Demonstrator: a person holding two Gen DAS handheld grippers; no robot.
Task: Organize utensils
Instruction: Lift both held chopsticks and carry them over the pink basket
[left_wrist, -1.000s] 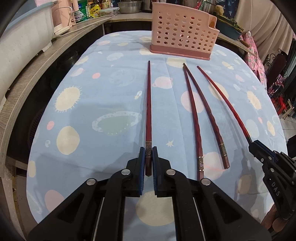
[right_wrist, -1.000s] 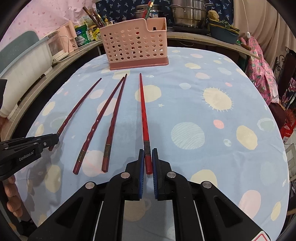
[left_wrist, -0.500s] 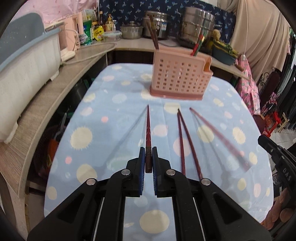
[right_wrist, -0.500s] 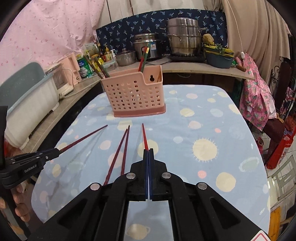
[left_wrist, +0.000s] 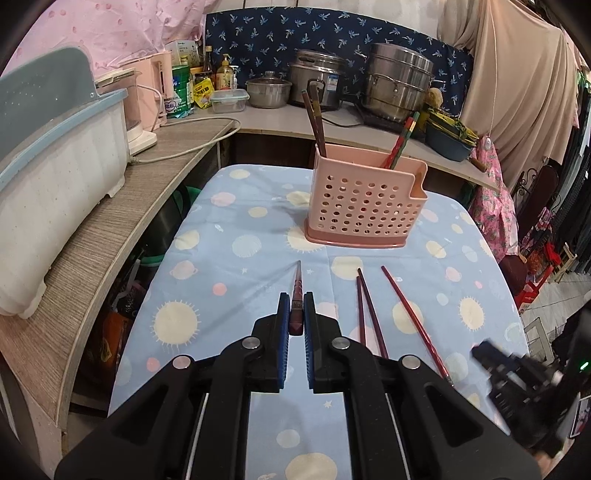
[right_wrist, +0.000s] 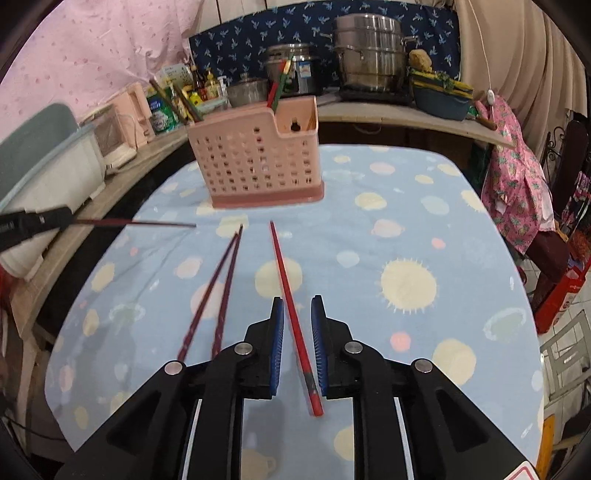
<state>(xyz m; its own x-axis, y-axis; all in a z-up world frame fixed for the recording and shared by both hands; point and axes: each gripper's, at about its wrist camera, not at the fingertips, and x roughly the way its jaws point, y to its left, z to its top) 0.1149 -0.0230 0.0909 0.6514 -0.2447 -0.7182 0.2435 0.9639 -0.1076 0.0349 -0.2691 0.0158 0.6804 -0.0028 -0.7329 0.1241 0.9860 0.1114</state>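
left gripper (left_wrist: 294, 321): fingers clamped on dark chopstick (left_wrist: 297, 295), tip toward basket (left_wrist: 364, 201) at upper centre | pair (right_wrist: 218, 291) flat on tabletop (right_wrist: 424, 221) | right gripper (right_wrist: 297, 332): fingers just parted, red chopstick (right_wrist: 291, 306) loose between, lengthwise, tip toward basket

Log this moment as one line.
left tool: shut on dark chopstick, lifted | right tool: jaws just opening, red chopstick between, unpressed | holder: ahead

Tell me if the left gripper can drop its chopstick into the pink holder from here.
Probably yes: the left gripper grips its chopstick, and only bare tablecloth lies before the pink holder, open on top.
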